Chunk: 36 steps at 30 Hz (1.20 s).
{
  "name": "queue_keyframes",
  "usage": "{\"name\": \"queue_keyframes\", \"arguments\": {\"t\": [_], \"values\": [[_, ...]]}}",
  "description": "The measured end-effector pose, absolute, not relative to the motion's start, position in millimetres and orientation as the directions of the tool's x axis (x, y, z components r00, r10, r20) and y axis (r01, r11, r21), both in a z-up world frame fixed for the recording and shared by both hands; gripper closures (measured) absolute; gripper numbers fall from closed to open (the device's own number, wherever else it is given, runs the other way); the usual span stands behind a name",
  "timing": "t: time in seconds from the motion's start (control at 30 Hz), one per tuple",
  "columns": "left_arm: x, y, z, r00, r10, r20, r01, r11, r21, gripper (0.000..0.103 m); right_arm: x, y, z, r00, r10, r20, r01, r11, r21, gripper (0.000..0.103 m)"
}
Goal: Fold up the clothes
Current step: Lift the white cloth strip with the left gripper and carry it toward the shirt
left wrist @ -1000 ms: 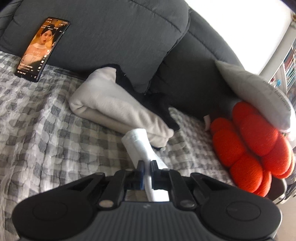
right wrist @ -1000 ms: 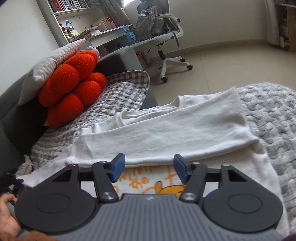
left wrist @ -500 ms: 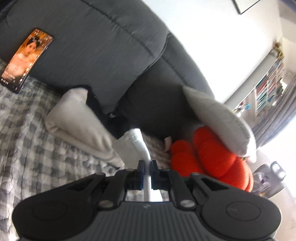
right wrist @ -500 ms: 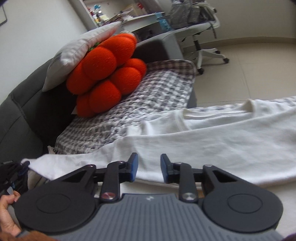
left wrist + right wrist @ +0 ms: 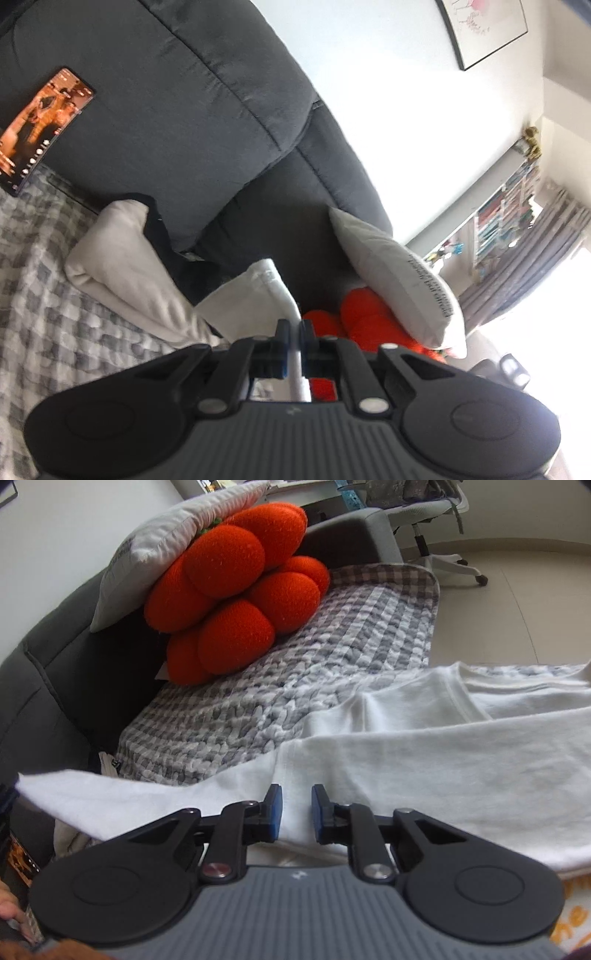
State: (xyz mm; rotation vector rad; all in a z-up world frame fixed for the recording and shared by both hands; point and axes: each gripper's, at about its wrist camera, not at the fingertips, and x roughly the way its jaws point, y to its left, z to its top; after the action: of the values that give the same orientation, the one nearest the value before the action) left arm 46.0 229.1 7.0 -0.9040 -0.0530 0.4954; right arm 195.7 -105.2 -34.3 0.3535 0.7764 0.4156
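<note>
Left tool pinches the white shirt; right tool is closing over its fold, pads apart.

On the sofa a blanket covers the seat, a shirt lies across its near part, a round cushion leans in the far corner under a pillow, and a phone rests against the backrest.

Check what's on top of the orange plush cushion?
A light grey pillow leans on the orange plush cushion, covering its upper left edge; what lies behind both is hidden.
</note>
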Motion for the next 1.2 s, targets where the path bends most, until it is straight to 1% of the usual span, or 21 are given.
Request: {"name": "queue_keyframes", "arguments": {"t": [0.13, 0.33, 0.43, 0.5, 0.57, 0.6, 0.63, 0.67, 0.7, 0.93, 1.2], "values": [[43.4, 221.9, 16.2, 0.913, 0.398, -0.089, -0.317, 0.554, -0.77, 0.098, 199.6, -91.1, -40.8, 0.649, 0.478, -0.592, -0.232, 0.865, 0.444, 0.086], [37.8, 200.6, 35.2, 0.95, 0.311, 0.039, -0.173, 0.624, -0.762, 0.098, 213.0, -77.3, -37.2, 0.656, 0.461, -0.598, -0.246, 0.879, 0.409, 0.086], [37.9, 190.6, 42.7, 0.962, 0.263, 0.08, -0.112, 0.641, -0.759, 0.098, 221.8, -79.8, -35.6, 0.641, 0.492, -0.589, -0.243, 0.858, 0.453, 0.085], [39.4, 184.4, 47.4, 0.968, 0.228, 0.101, -0.073, 0.648, -0.758, 0.098, 226.9, -81.9, -34.0, 0.631, 0.516, -0.579, -0.241, 0.84, 0.485, 0.076], [42.3, 178.3, 50.8, 0.975, 0.189, 0.117, -0.034, 0.649, -0.76, 0.098, 222.4, -87.8, -28.3, 0.614, 0.572, -0.544, -0.255, 0.796, 0.549, 0.076], [44.3, 174.5, 51.9, 0.978, 0.17, 0.122, -0.017, 0.648, -0.761, 0.098, 218.7, -92.0, -25.4, 0.607, 0.592, -0.529, -0.258, 0.777, 0.574, 0.073], [46.3, 170.6, 53.1, 0.98, 0.151, 0.128, 0.0, 0.647, -0.762, 0.098, 214.9, -96.2, -22.4, 0.601, 0.613, -0.514, -0.26, 0.757, 0.599, 0.067], [47.6, 166.1, 54.4, 0.982, 0.134, 0.131, 0.013, 0.649, -0.761, 0.098, 211.0, -100.4, -19.2, 0.596, 0.629, -0.499, -0.262, 0.74, 0.62, 0.055], [49.0, 161.6, 55.8, 0.984, 0.118, 0.134, 0.026, 0.65, -0.76, 0.098, 206.5, -105.0, -15.2, 0.599, 0.632, -0.492, -0.26, 0.735, 0.627, 0.052], [61.5, 124.6, 58.7, 0.993, 0.017, 0.116, 0.081, 0.621, -0.78, 0.098, 181.5, -143.5, -2.2, 0.611, 0.639, -0.467, -0.221, 0.705, 0.674, 0.052], [76.1, 70.8, 63.1, 0.989, -0.12, 0.083, 0.142, 0.665, -0.733, 0.098, 158.7, -205.8, -5.4, 0.666, 0.603, -0.44, -0.144, 0.682, 0.717, 0.048]]}}
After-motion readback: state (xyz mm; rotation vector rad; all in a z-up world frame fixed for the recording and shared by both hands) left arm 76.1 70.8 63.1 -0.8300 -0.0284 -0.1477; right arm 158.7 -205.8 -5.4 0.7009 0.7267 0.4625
